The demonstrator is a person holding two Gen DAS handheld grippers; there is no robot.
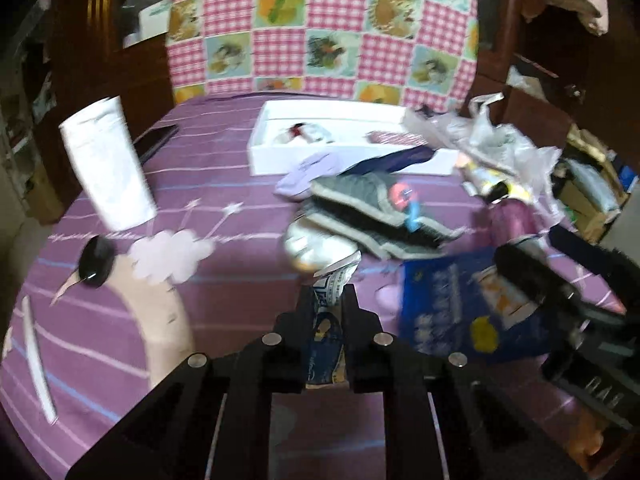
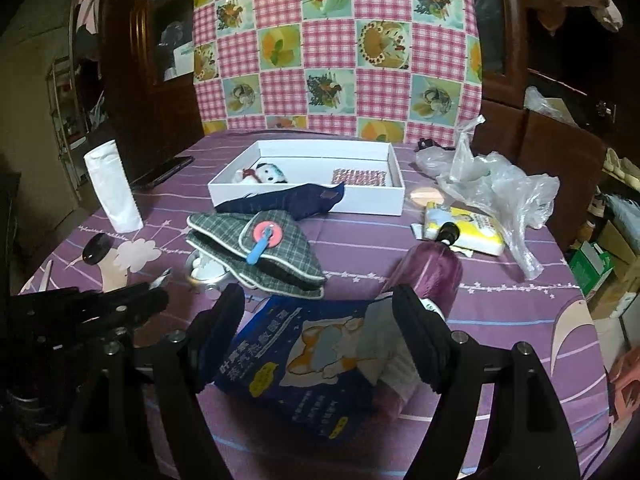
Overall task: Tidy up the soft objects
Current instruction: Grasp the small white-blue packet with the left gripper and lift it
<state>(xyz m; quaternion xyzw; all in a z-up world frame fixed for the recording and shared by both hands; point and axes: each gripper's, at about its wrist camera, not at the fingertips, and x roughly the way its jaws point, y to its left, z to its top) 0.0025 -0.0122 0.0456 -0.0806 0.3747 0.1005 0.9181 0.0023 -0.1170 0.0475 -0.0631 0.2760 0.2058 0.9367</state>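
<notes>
The left gripper (image 1: 329, 300) is pinching a crinkled, printed foil packet (image 1: 326, 320) between its nearly closed black fingers (image 1: 352, 320), holding it over a purple striped cloth covering the bench (image 2: 500, 312). The right gripper (image 2: 320, 320) is hovering with its padded fingers (image 2: 416, 336) spread wide and empty over a glossy blue pouch (image 2: 304, 364) printed with a cartoon cat; something white and ribbed is lying just beside the pouch, partly hidden behind the right finger. Past them, grey plaid quilted fabric pieces (image 2: 260, 252) with pale piping are lying stacked, carrying a pink disc with a blue handle (image 2: 264, 238), and partly covering a small round tin (image 2: 206, 270) whose contents are hard to make out. A dark navy cloth (image 2: 292, 200) is draping against a shallow white cardboard box (image 2: 320, 152), which is holding a small white plush toy (image 2: 266, 174) and a patterned flat piece (image 2: 358, 178). A crumpled clear plastic bag (image 2: 496, 184) is sprawling near a yellow tissue pack (image 2: 464, 228) and a purple folded umbrella (image 2: 432, 272). A white paper roll (image 2: 112, 188) is standing upright at the left. The left view is blurring with motion.
</notes>
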